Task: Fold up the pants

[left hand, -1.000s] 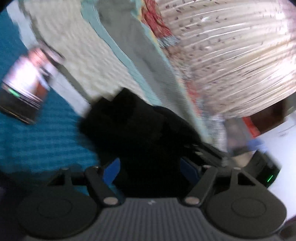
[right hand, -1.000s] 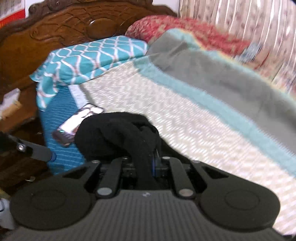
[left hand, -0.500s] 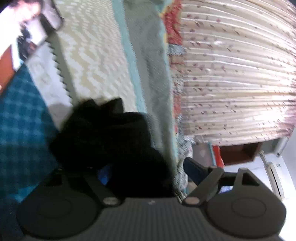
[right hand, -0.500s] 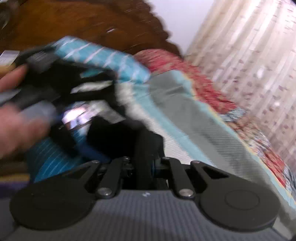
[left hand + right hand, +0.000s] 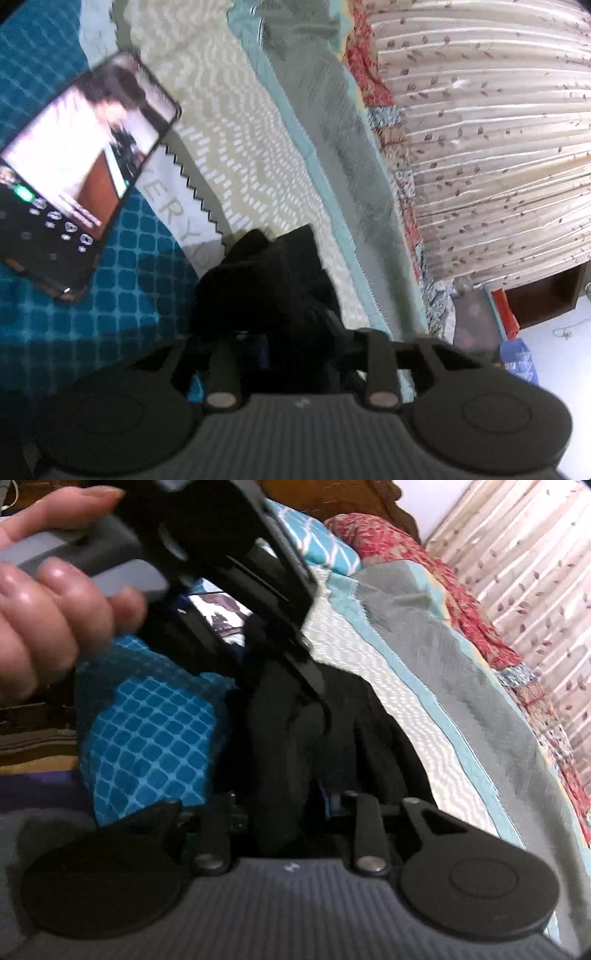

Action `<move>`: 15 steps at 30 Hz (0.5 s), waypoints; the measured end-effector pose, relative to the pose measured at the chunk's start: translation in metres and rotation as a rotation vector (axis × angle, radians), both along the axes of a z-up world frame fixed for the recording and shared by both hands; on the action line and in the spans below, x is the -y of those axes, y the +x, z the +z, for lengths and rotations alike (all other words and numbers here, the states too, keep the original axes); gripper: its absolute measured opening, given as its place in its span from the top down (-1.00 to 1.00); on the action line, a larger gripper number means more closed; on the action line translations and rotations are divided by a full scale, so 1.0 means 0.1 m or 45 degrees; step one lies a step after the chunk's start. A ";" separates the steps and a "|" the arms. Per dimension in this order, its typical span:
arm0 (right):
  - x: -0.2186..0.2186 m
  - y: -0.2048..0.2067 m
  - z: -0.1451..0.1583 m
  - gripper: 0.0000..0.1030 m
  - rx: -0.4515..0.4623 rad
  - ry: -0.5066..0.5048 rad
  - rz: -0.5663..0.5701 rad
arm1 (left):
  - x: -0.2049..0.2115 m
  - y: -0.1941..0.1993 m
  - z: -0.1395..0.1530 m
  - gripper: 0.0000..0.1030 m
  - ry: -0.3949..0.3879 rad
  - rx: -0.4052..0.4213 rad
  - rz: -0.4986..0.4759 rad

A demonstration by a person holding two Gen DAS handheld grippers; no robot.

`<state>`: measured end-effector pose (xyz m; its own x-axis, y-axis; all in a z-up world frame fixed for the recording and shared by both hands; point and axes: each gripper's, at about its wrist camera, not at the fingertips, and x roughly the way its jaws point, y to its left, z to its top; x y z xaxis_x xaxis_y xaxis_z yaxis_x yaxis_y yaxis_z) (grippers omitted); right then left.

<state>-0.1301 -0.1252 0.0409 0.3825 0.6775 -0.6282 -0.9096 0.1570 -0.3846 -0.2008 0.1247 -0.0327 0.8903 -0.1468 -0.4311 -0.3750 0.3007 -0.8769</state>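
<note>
The black pants (image 5: pixel 258 280) lie bunched on the bed, where the cream zigzag blanket (image 5: pixel 236 129) meets a teal checked cloth (image 5: pixel 129 277). My left gripper (image 5: pixel 295 332) is closing, and the black cloth fills the space between its fingers. In the right wrist view the pants (image 5: pixel 369 731) run up between the fingers of my right gripper (image 5: pixel 291 801), whose jaws are opening; a strip of blue pad shows beside the cloth. A hand (image 5: pixel 44 602) holding the left gripper reaches in from the upper left, just above the pants.
A lit phone (image 5: pixel 81 166) lies on the teal cloth to the left of the pants. A grey and teal blanket band (image 5: pixel 461 672), a red quilt (image 5: pixel 388 539), a teal patterned pillow (image 5: pixel 317 542) and a striped curtain (image 5: pixel 498 147) lie beyond.
The left jaws have narrowed onto the black cloth and that gripper has sunk towards the bed. The right jaws have spread from shut. The hand with the left gripper has come closer in the right view.
</note>
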 end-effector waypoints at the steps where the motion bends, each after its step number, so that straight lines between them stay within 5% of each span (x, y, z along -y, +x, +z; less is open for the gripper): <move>1: 0.08 0.01 0.10 0.16 -0.032 0.031 0.005 | 0.00 -0.10 0.09 -0.13 0.020 0.002 0.061; 3: 0.28 0.05 0.26 -0.03 -0.073 0.103 0.002 | -0.02 -0.27 0.24 -0.15 0.059 0.034 0.125; 7: 0.70 0.17 0.45 -0.01 -0.190 0.207 -0.084 | 0.02 -0.38 0.47 -0.09 0.014 0.142 0.165; 11: 1.04 0.31 0.25 0.07 -0.388 0.189 -0.283 | 0.33 -0.11 0.73 -0.07 0.134 0.165 -0.007; 15: 1.30 0.62 -0.02 0.08 -0.771 0.160 -0.431 | 0.81 0.31 0.86 -0.07 0.319 0.060 -0.224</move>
<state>-0.0679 -0.2555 0.0386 0.1933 0.6644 -0.7219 -0.8513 0.4794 0.2133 -0.1700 0.0435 0.0532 0.8804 -0.1950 -0.4322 -0.2585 0.5666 -0.7824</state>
